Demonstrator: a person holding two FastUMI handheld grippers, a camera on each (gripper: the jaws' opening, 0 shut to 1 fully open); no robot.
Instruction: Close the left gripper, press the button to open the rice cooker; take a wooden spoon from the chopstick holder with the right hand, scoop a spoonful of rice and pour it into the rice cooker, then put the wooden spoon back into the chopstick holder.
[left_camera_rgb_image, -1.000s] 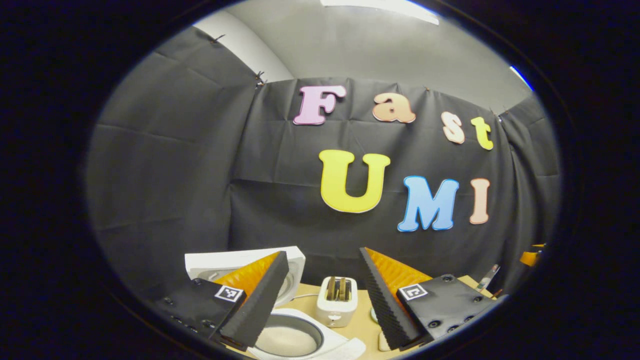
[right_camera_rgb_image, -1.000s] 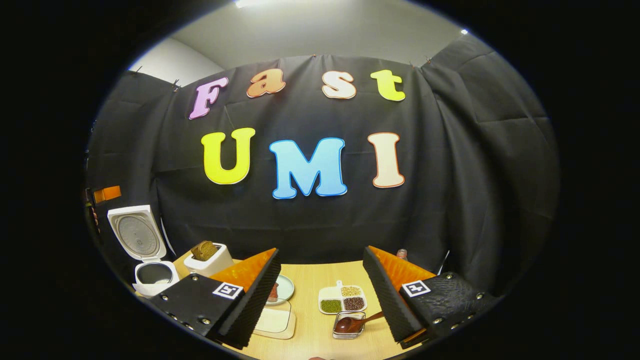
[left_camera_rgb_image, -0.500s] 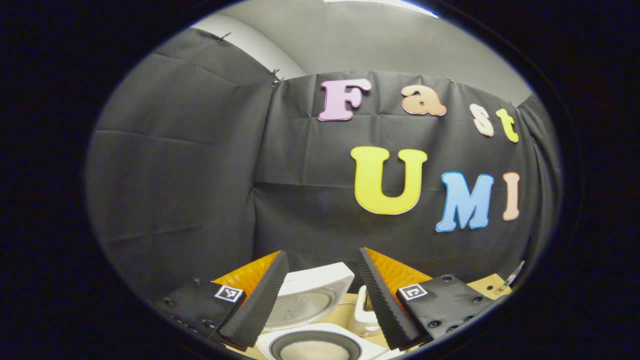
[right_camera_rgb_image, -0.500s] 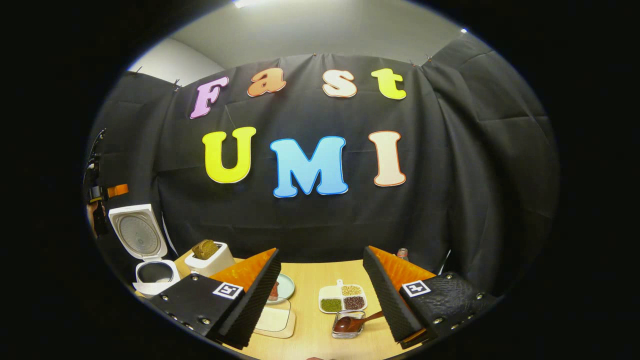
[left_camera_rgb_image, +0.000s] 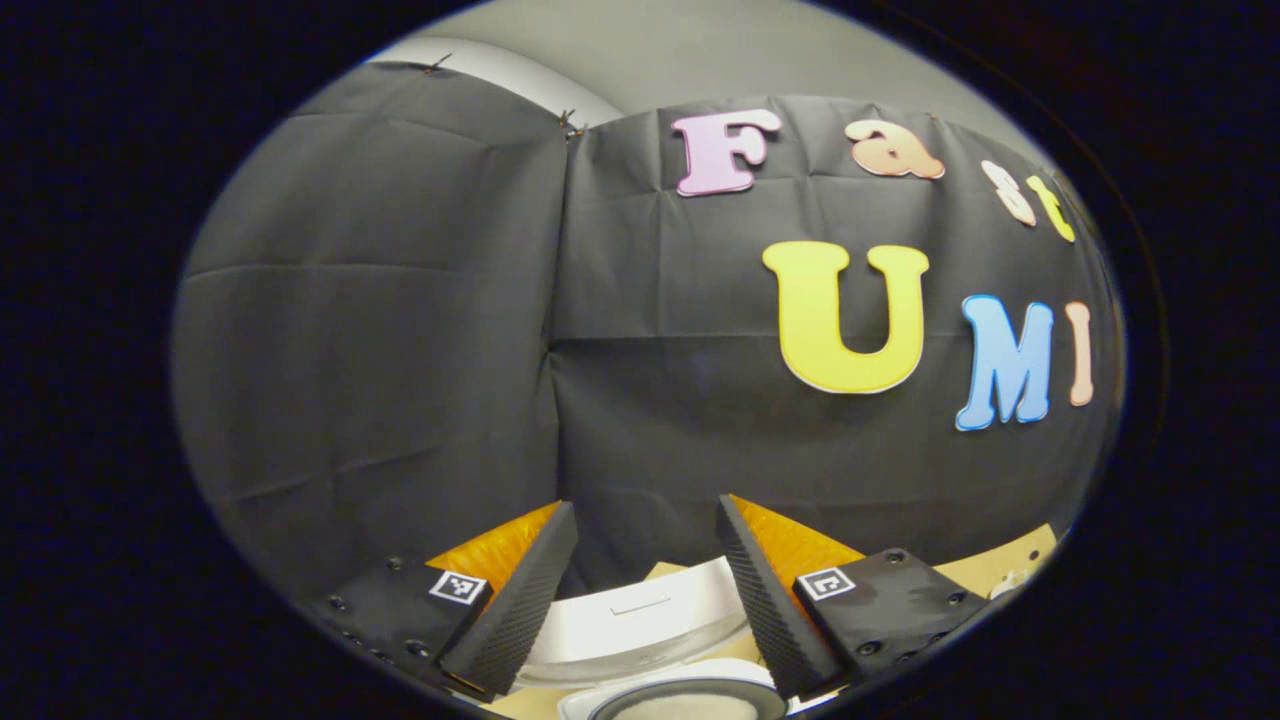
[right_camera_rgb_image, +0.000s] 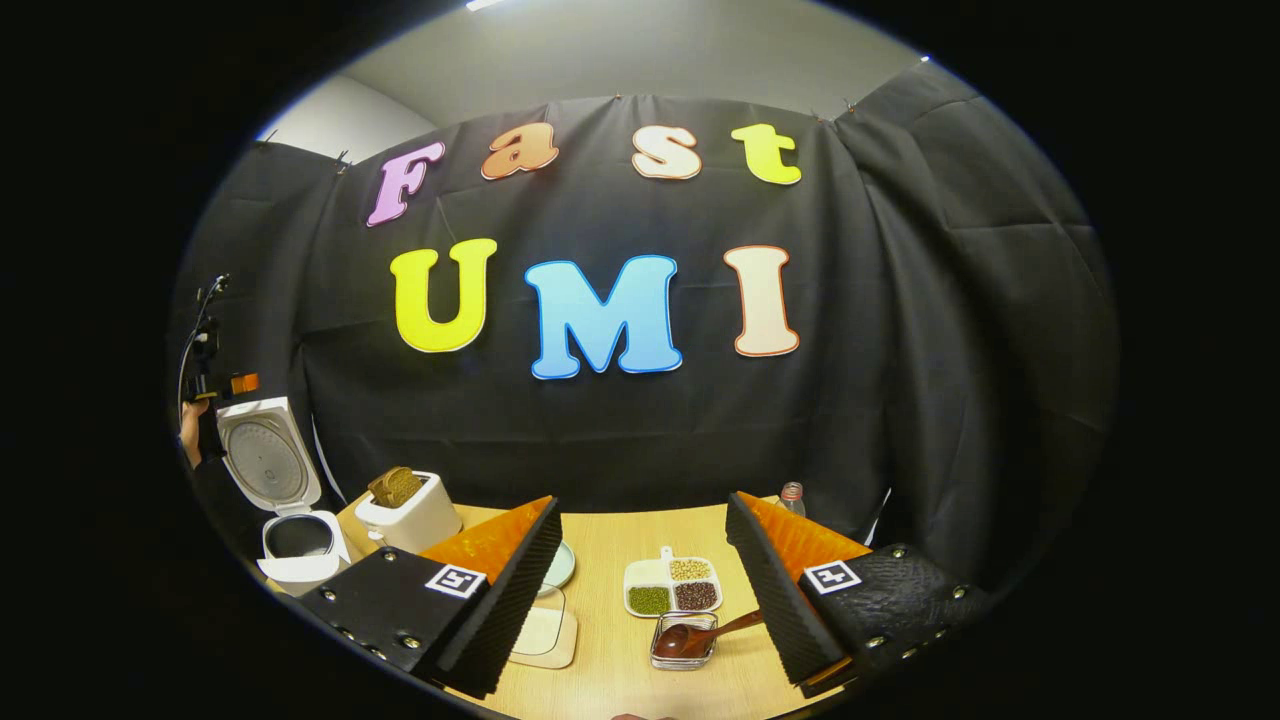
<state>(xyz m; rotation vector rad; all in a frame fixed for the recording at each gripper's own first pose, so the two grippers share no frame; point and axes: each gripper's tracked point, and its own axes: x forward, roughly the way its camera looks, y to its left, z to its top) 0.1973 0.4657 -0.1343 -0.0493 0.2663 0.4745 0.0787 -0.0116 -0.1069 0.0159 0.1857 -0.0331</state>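
Note:
In the right gripper view the white rice cooker (right_camera_rgb_image: 290, 545) stands at the table's far left with its lid (right_camera_rgb_image: 262, 452) raised and its dark pot showing. A wooden spoon (right_camera_rgb_image: 700, 635) lies with its bowl in a small clear container (right_camera_rgb_image: 684, 645) on the table, just left of my right finger. My right gripper (right_camera_rgb_image: 642, 500) hangs open above the table, holding nothing. In the left gripper view my left gripper (left_camera_rgb_image: 645, 505) is open, and the cooker's raised lid (left_camera_rgb_image: 640, 615) and pot rim (left_camera_rgb_image: 690, 695) sit low between its fingers. A hand (right_camera_rgb_image: 190, 425) holds that gripper behind the cooker.
A white toaster (right_camera_rgb_image: 405, 512) with bread stands right of the cooker. A divided dish of beans (right_camera_rgb_image: 670, 585), a pale plate (right_camera_rgb_image: 562, 565), a flat clear-lidded tray (right_camera_rgb_image: 545, 635) and a small bottle (right_camera_rgb_image: 790, 492) are on the wooden table (right_camera_rgb_image: 620, 540).
The left gripper view has swung left and closer to the cooker; the toaster has left it. The right gripper view has shifted only slightly. Both grippers stay open.

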